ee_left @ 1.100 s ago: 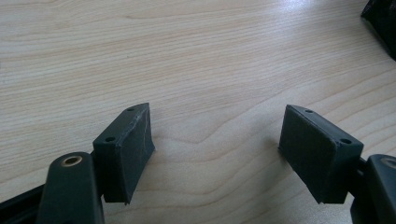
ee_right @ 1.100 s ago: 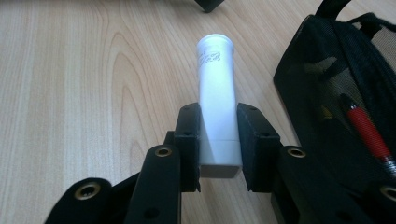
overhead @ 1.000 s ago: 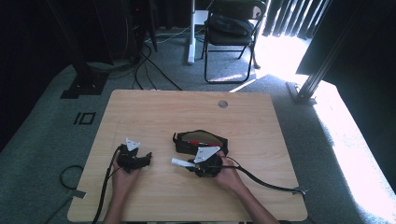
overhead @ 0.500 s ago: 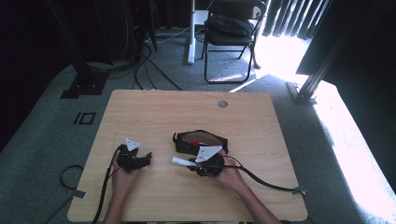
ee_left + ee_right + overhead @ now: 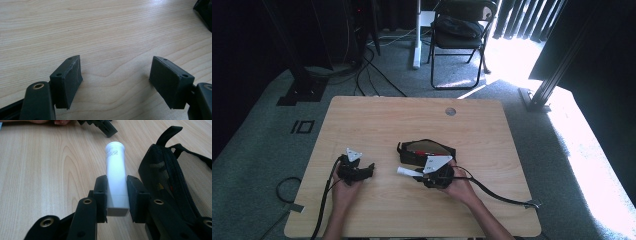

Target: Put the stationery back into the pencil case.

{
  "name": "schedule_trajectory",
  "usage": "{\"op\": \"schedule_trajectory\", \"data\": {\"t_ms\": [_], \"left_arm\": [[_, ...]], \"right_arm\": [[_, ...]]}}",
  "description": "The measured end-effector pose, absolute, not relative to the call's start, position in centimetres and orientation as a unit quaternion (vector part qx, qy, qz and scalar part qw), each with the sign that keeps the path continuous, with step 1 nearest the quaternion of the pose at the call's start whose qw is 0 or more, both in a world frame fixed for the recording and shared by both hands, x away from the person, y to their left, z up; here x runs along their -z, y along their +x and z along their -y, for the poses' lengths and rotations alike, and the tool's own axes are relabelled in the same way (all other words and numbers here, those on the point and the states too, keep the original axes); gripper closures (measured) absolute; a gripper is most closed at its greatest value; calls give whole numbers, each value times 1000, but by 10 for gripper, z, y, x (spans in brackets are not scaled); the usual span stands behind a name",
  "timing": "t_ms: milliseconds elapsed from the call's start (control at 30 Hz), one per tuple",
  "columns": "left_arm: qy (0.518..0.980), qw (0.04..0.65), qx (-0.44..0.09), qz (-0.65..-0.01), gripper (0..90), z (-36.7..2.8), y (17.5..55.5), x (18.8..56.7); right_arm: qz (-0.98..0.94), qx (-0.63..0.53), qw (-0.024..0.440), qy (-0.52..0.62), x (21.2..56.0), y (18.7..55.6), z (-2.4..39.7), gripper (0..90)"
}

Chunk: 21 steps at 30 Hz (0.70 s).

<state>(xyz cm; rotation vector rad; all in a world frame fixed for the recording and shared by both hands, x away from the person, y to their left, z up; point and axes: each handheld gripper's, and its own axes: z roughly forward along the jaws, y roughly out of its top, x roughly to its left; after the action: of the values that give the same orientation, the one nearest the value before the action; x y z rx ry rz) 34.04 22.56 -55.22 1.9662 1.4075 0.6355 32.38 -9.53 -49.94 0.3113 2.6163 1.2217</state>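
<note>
My right gripper [image 5: 116, 195] is shut on a white tube [image 5: 115, 173], which sticks out ahead of the jaws just above the wooden table. In the high view the white tube [image 5: 407, 171] points left from the right gripper [image 5: 418, 175], just in front of a black mesh pouch [image 5: 426, 151] whose zip stands open, with red and white items inside. The same black pouch [image 5: 170, 182] lies right beside the tube in the right gripper view. My left gripper [image 5: 116, 80] rests low over bare wood, open, nothing between its pads; in the high view the left gripper [image 5: 369, 169] sits left of the tube.
The wooden table [image 5: 377, 120] has a round cable hole [image 5: 450, 111] near its far edge. Cables trail off both grippers over the front edge. A folding chair [image 5: 460, 35] and stands are on the carpet beyond the table.
</note>
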Motion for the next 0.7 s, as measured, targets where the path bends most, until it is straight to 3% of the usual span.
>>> {"op": "schedule_trajectory", "data": {"t_ms": [700], "left_arm": [[746, 315, -241, -534, 259, -226, 340, 552]], "right_arm": [[-891, -424, 129, 102, 488, 321, 101, 709]]}}
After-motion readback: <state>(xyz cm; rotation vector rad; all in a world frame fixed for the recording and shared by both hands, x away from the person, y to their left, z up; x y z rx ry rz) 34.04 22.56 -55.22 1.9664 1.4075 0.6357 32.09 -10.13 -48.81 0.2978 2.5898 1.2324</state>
